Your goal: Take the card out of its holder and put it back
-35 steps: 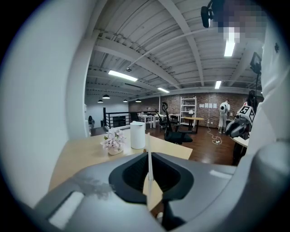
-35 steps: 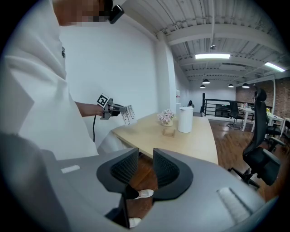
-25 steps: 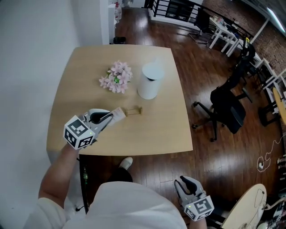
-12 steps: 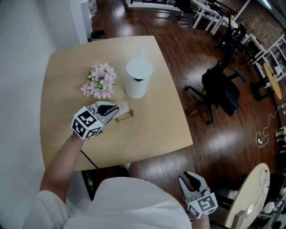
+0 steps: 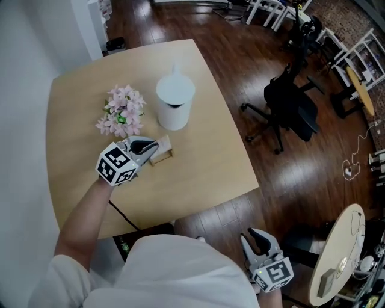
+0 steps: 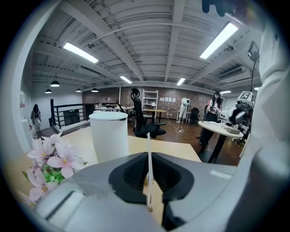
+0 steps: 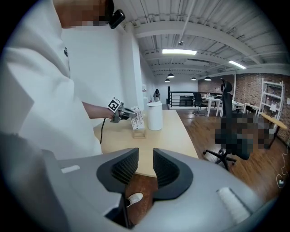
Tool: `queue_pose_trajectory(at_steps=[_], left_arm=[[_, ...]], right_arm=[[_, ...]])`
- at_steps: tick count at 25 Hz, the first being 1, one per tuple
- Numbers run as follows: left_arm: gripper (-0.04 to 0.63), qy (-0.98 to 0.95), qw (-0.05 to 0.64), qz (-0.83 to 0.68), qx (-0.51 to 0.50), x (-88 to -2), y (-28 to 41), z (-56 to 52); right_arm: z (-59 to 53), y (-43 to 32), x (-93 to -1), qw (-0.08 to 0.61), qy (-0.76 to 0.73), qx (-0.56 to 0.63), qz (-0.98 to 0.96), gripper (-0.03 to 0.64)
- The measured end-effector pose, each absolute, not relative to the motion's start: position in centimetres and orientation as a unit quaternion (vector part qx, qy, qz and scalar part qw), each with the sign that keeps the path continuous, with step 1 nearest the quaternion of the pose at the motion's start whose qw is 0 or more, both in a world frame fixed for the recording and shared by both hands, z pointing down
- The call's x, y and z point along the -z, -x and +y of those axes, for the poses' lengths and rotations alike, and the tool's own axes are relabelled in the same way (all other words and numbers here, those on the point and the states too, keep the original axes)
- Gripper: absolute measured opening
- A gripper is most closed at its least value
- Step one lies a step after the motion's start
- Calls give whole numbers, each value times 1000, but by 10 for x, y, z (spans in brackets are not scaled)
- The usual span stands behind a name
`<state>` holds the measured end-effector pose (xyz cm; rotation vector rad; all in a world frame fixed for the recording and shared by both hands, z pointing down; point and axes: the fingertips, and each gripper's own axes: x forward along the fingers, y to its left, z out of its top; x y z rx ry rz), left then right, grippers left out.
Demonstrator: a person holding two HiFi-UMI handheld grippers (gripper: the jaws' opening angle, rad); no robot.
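- My right gripper (image 5: 260,239) hangs at the lower right of the head view, off the table, over the dark wood floor (image 5: 240,198). Its jaws stand apart, and only floor and a white shoe (image 7: 134,198) show through the gap.
- My left gripper (image 5: 150,146) is over the middle of the table, jaws clamped on the card (image 5: 162,143). In the left gripper view the card runs edge-on between them.
- The card stands upright with its lower edge at the small wooden holder (image 5: 161,158). I cannot tell whether it sits in the slot.
- The table (image 5: 204,174) is pale wood, square with rounded corners, its left side close to a white wall (image 5: 24,54).
- Beyond the holder, pink flowers (image 5: 120,112) lie on the left, with a white cylinder container (image 5: 175,103) just to their right.
- At the upper right, a black office chair (image 5: 290,102) stands on the floor, well apart from the table.
- White desks (image 5: 271,9) line the top edge, and a brick wall (image 6: 172,97) closes the far end of the room.
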<state>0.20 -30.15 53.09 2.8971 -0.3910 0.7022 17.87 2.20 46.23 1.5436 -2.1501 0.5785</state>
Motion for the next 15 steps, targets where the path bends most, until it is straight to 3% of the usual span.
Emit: queue_pose_trajectory(at_steps=[15], left_arm=[[15,-958,78,-96,-258,-561,-8,-304]], right_arm=[[14,-177,-469,215,-561,-223,-768,106]])
